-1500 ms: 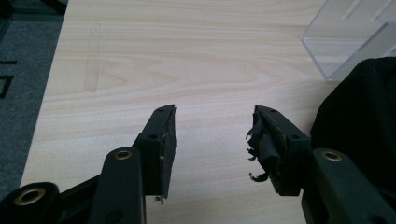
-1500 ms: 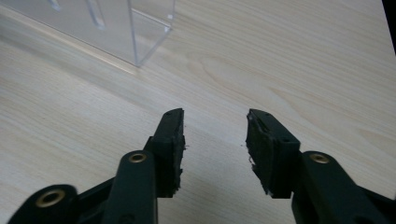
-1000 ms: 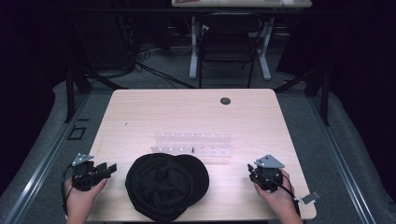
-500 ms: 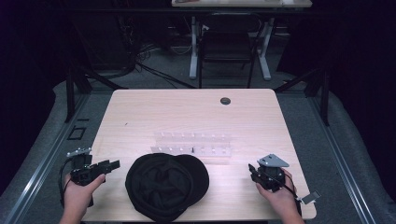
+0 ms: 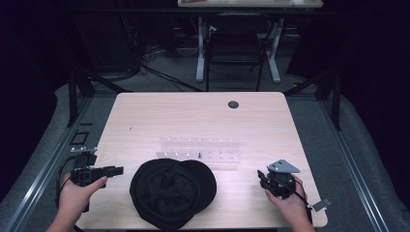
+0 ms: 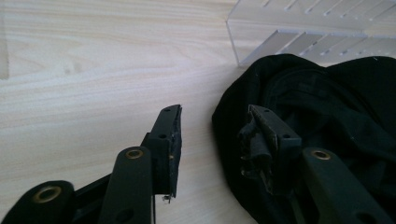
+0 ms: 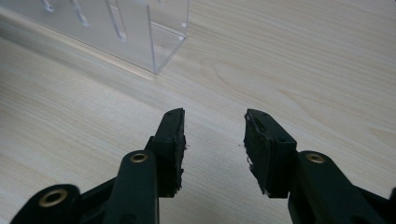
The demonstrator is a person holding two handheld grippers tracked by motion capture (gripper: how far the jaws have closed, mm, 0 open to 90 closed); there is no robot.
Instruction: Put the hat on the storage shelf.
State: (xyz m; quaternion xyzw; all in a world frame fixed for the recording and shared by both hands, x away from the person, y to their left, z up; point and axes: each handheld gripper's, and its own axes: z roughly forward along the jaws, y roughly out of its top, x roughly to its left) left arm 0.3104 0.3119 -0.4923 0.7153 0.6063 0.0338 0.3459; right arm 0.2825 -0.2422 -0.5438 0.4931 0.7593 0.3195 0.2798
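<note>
A black cap (image 5: 171,191) lies crown down near the table's front edge, just in front of a clear acrylic rack (image 5: 200,151). My left gripper (image 5: 116,170) hovers to the cap's left and points toward it. Seen from the left gripper view, its jaws (image 6: 215,116) stand apart and have just been closing; the cap's rim (image 6: 327,107) lies below the gap by the right-hand jaw, and neither pad touches it. My right gripper (image 5: 263,178) rests to the cap's right. Its jaws (image 7: 214,116) are open over bare wood, with the rack's corner (image 7: 154,42) ahead.
The light wooden table (image 5: 193,116) has a dark cable hole (image 5: 233,104) near its far edge. Beyond that edge stand a chair (image 5: 234,46) and a desk's legs on a dark floor. The rack's slots (image 6: 317,32) hold small pegs.
The left hand has lifted a little with its gripper beside the cap. The right hand and the cap have stayed put.
</note>
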